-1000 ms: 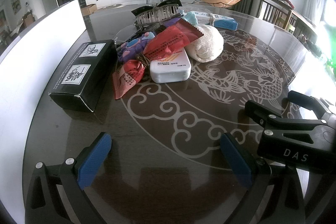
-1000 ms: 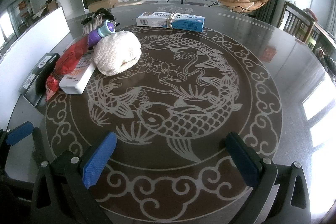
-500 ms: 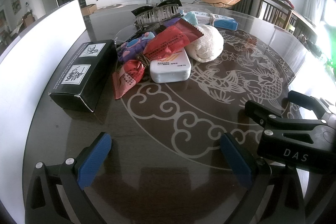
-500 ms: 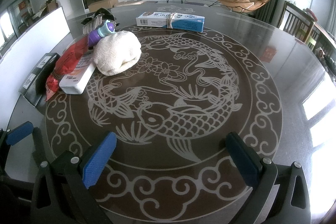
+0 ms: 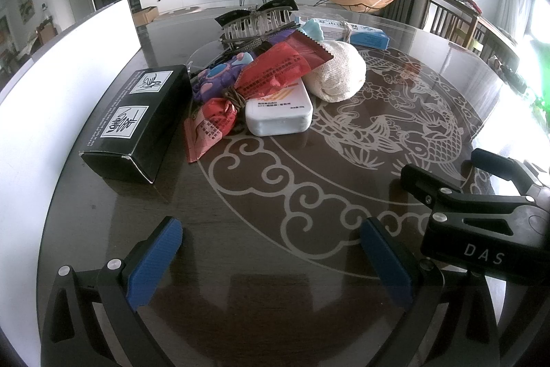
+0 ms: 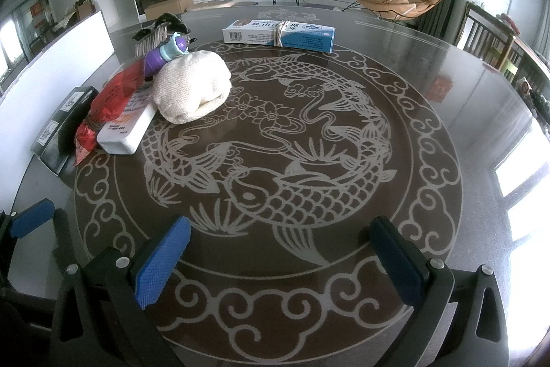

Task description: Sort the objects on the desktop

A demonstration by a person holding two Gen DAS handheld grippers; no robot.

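A pile lies on the round table: a black box (image 5: 134,116), red snack packets (image 5: 275,67), a white tube (image 5: 280,112), a cream cloth bundle (image 5: 338,74), a purple toy (image 5: 213,76) and a hair claw (image 5: 256,19). A blue-white box (image 6: 278,35) lies farther back. The same pile shows in the right wrist view, with the bundle (image 6: 190,88) and tube (image 6: 129,126). My left gripper (image 5: 271,258) is open and empty, near the table's front edge. My right gripper (image 6: 280,258) is open and empty, to the right of the left one.
A white board (image 5: 62,85) stands along the table's left edge. The table (image 6: 309,112) has a koi pattern under glass. Chairs (image 6: 495,40) stand at the right rim. The right gripper's body (image 5: 481,215) shows beside my left one.
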